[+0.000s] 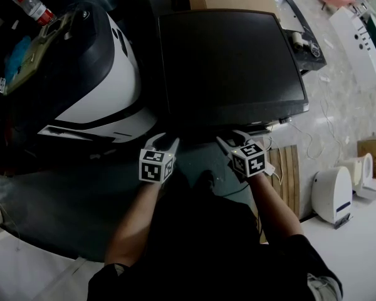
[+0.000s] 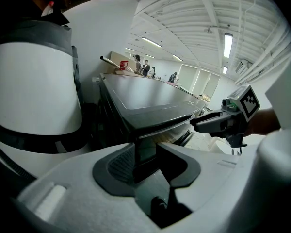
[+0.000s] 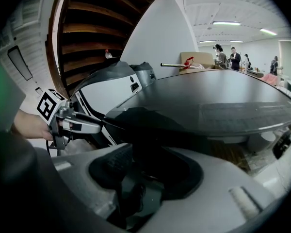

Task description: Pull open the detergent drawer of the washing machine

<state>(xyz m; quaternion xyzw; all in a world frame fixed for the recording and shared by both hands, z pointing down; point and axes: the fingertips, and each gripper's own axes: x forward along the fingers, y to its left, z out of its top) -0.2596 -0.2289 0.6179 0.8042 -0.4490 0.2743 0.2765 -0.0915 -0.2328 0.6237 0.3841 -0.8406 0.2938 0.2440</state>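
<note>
Dark, glossy plastic covers the top of the washing machine [image 1: 232, 61], which stands in front of the person beside a white-and-black appliance [image 1: 94, 74]. The detergent drawer itself is hard to make out. It most likely sits in the front panel just under the overhanging front lip [image 2: 157, 116], out of the head view's sight.

As a judgement, such a drawer is light, rigid and smooth. It should slide on rails with a little friction and stop firmly at the end. The place to take hold would be its front recess or lower edge, pulling straight out and level. A slanted pull could jam it, and smooth plastic may slip from pads that grip too shallowly.

The left hand-held gripper [image 1: 166, 144] is at the machine's front edge with its jaws spread. The gripper's own view shows a dark slab of the machine's front standing in the gap between them. Whether the pads [image 2: 119, 165] press on it I cannot say for sure.

The right hand-held gripper [image 1: 234, 140] is just beside it at the same edge. Its jaws are likewise spread, with the dark front of the machine between them, and nothing is plainly clamped.
</note>
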